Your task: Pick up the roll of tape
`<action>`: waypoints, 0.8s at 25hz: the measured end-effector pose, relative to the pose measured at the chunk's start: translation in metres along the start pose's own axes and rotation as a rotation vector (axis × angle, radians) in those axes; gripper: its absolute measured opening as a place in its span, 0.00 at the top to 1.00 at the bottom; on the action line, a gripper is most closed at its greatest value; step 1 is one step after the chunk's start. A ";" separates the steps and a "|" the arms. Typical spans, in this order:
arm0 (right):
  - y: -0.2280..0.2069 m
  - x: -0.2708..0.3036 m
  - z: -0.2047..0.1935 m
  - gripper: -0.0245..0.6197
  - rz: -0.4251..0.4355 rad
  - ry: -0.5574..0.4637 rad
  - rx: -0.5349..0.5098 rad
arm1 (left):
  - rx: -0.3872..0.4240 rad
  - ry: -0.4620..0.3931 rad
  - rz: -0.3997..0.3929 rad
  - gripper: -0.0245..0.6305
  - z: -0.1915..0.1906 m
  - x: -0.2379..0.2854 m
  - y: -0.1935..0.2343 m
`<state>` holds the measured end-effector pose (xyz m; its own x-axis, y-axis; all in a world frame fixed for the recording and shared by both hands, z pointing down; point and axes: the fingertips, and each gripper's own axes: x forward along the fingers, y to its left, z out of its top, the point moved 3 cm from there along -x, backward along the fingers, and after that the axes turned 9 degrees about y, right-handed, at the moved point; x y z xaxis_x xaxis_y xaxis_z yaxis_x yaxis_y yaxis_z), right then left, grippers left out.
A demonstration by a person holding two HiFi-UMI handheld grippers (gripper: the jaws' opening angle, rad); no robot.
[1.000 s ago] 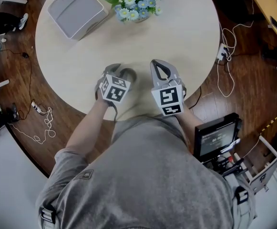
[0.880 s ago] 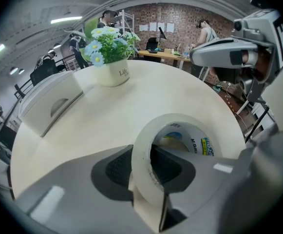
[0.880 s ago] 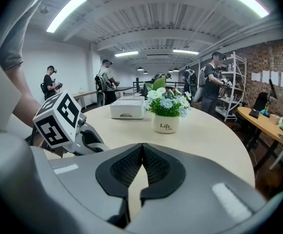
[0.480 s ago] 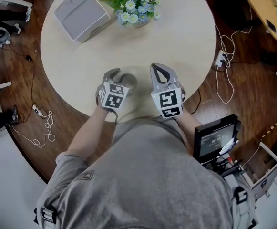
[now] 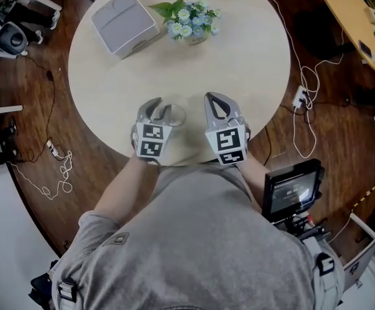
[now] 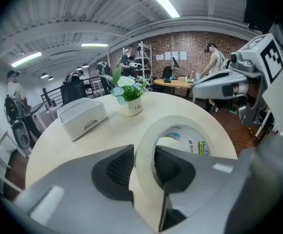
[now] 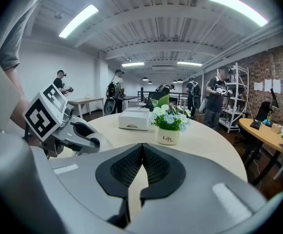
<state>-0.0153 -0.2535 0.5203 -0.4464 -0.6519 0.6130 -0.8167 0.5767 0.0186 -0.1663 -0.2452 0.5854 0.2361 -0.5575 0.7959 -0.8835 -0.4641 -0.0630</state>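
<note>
Tape roll in my left tongs, right ones empty

My left gripper had its jaws pinched on the wall of the roll of tape, one inside the ring and one outside, over the near edge of the round table. My right gripper sat just right of it, jaws pressed together on nothing.

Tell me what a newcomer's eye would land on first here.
First comes the white roll of tape, clamped upright in the jaws of the left gripper over the near edge of the round table. Beside it, the right gripper is shut with nothing in it. At the table's far side stand a pot of blue and white flowers and a grey box.
</note>
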 end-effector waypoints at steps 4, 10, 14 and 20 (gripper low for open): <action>0.000 -0.011 0.005 0.94 0.022 -0.037 -0.023 | -0.072 -0.070 0.052 0.80 0.007 -0.027 -0.001; 0.002 -0.025 0.017 0.94 0.070 -0.095 -0.064 | -0.157 -0.146 0.126 0.80 0.012 -0.064 -0.005; 0.005 -0.031 0.023 0.94 0.092 -0.122 -0.080 | -0.200 -0.175 0.156 0.80 0.009 -0.083 -0.006; 0.014 -0.039 0.025 0.94 0.093 -0.145 -0.082 | -0.220 -0.214 0.166 0.80 0.007 -0.101 -0.005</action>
<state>-0.0184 -0.2320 0.4770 -0.5715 -0.6542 0.4954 -0.7394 0.6724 0.0351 -0.1827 -0.1913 0.5015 0.1406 -0.7555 0.6399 -0.9776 -0.2083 -0.0312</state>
